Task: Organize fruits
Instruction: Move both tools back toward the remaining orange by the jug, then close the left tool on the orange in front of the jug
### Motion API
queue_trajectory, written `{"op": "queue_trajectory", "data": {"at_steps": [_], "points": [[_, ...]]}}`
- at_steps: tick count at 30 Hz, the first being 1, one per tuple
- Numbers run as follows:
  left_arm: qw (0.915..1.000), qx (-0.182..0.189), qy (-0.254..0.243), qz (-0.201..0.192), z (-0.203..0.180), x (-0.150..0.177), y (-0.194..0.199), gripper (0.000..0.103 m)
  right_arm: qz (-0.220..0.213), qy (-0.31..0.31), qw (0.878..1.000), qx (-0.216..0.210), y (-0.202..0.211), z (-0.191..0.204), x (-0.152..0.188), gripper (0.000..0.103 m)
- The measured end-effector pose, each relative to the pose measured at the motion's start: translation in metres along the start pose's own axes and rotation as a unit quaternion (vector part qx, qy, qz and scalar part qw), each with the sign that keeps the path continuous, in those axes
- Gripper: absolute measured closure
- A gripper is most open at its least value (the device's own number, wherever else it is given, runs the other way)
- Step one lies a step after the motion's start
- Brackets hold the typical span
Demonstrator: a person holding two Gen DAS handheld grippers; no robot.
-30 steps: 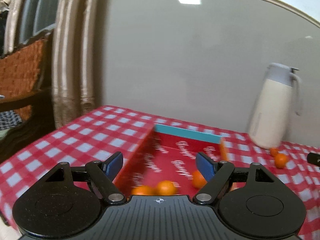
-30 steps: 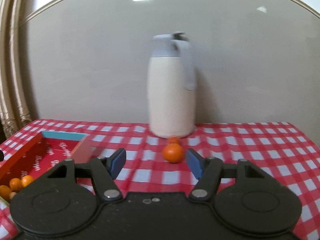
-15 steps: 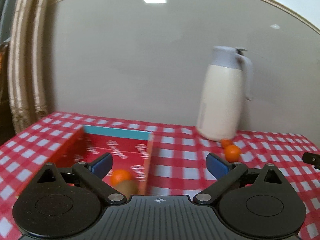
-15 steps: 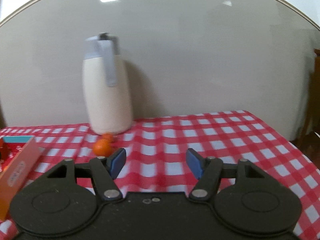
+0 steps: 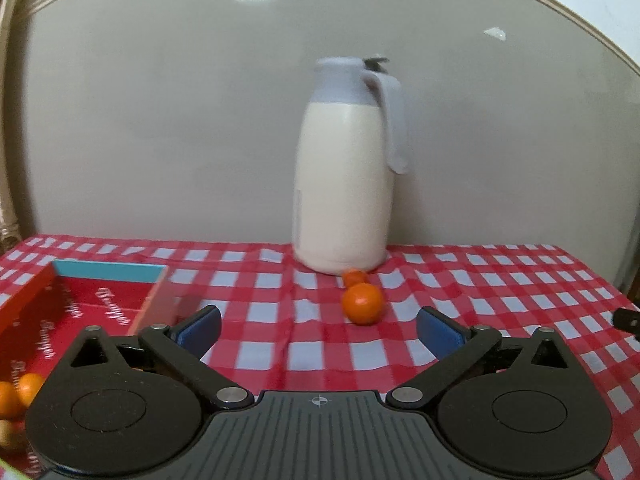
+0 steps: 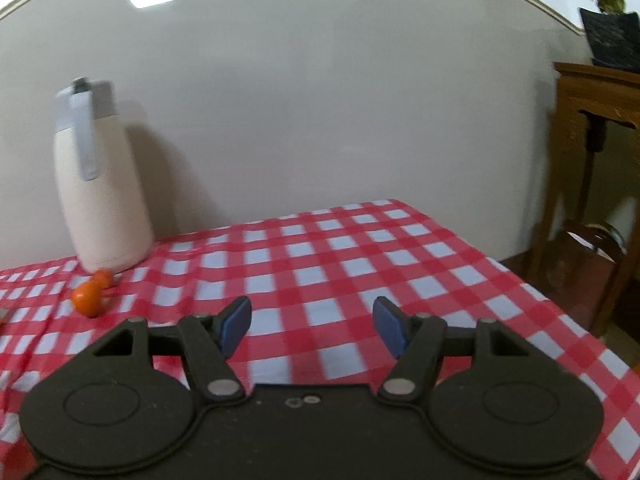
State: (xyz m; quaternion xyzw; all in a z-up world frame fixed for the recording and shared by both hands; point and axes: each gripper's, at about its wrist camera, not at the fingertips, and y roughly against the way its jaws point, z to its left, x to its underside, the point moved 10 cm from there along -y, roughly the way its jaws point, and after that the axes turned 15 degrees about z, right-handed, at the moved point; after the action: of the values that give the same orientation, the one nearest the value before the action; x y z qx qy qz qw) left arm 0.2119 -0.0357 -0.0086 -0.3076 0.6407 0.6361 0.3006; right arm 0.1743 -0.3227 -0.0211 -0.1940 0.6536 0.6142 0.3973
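Two small oranges lie on the checked cloth in front of a jug: a larger one (image 5: 362,304) and a smaller one (image 5: 355,277) behind it, touching or nearly so. My left gripper (image 5: 318,332) is open and empty, a short way in front of them. A red box (image 5: 24,300) with a blue end wall sits at the left and holds a few oranges (image 5: 28,390) at its near end. My right gripper (image 6: 311,326) is open and empty over bare cloth; the larger orange (image 6: 88,298) lies far to its left.
A cream jug with a grey lid (image 5: 346,168) stands by the wall; it also shows in the right wrist view (image 6: 98,184). The table's right edge (image 6: 520,280) drops off near a wooden side table (image 6: 596,128). The right gripper's tip (image 5: 628,322) shows at the far right.
Both grippers have swung to the right. The left now faces the jug and the two oranges instead of the box. The right now faces the table's right side.
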Motion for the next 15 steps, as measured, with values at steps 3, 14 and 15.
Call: {"op": "queue_trajectory", "data": {"at_steps": [3, 14, 15], "points": [[1.0, 0.006, -0.005, 0.005, -0.013, -0.004, -0.013, 0.0, -0.003, -0.023, 1.0, 0.015, -0.004, -0.021, -0.003, 0.034], [0.9992, 0.003, -0.026, 0.032, -0.044, -0.015, -0.074, 0.008, -0.006, -0.087, 0.995, 0.05, -0.022, -0.078, -0.014, 0.034], [0.999, -0.001, -0.03, 0.032, -0.046, -0.018, -0.078, 0.009, -0.007, -0.09, 0.995, 0.05, -0.023, -0.079, -0.016, 0.034]]}}
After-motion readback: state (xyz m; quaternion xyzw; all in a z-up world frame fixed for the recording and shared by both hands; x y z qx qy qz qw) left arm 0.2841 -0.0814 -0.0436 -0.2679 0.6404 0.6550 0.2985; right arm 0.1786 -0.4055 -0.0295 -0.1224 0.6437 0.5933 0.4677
